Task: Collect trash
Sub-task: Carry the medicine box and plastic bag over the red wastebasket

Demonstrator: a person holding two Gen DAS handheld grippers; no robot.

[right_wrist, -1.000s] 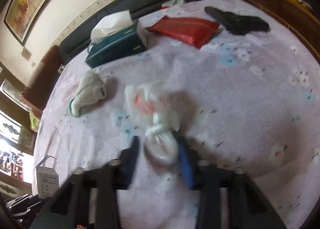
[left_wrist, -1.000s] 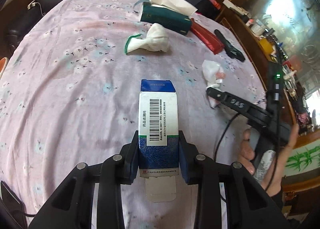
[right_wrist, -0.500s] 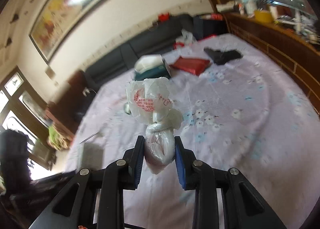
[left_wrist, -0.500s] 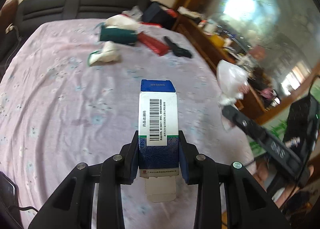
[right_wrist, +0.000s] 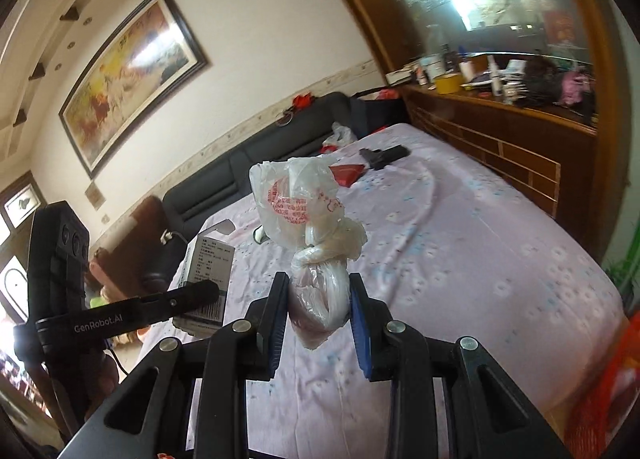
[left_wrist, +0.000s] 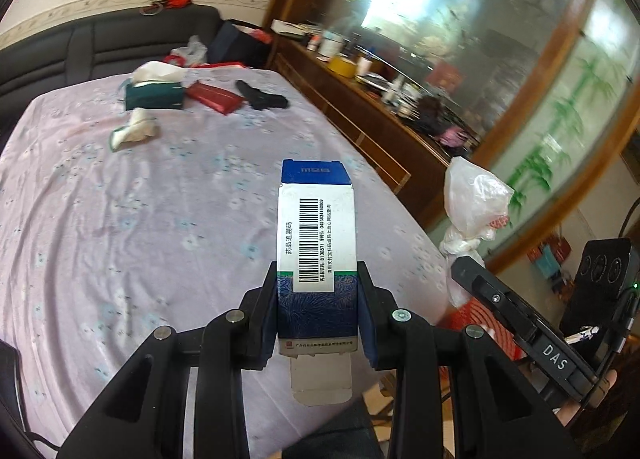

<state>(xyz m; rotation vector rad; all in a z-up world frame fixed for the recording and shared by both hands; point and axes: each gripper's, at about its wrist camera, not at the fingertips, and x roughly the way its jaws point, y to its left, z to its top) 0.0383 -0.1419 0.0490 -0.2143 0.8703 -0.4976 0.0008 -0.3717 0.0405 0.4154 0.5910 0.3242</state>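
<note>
Lilac floral bedspread (left_wrist: 120, 219) lay below both hand-held grippers. Left hand-held gripper (left_wrist: 318, 315) pinched the medicine box (left_wrist: 316, 243) upright; right hand-held gripper (right_wrist: 318, 307) clamped the knotted plastic bag (right_wrist: 308, 227) — both lifted clear, presumably for binning.

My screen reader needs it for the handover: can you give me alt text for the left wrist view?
The left gripper clamps an upright medicine box above a table with a lilac flowered cloth. On the right, the right gripper holds a knotted plastic bag. A tissue box lies at the far end.
</note>
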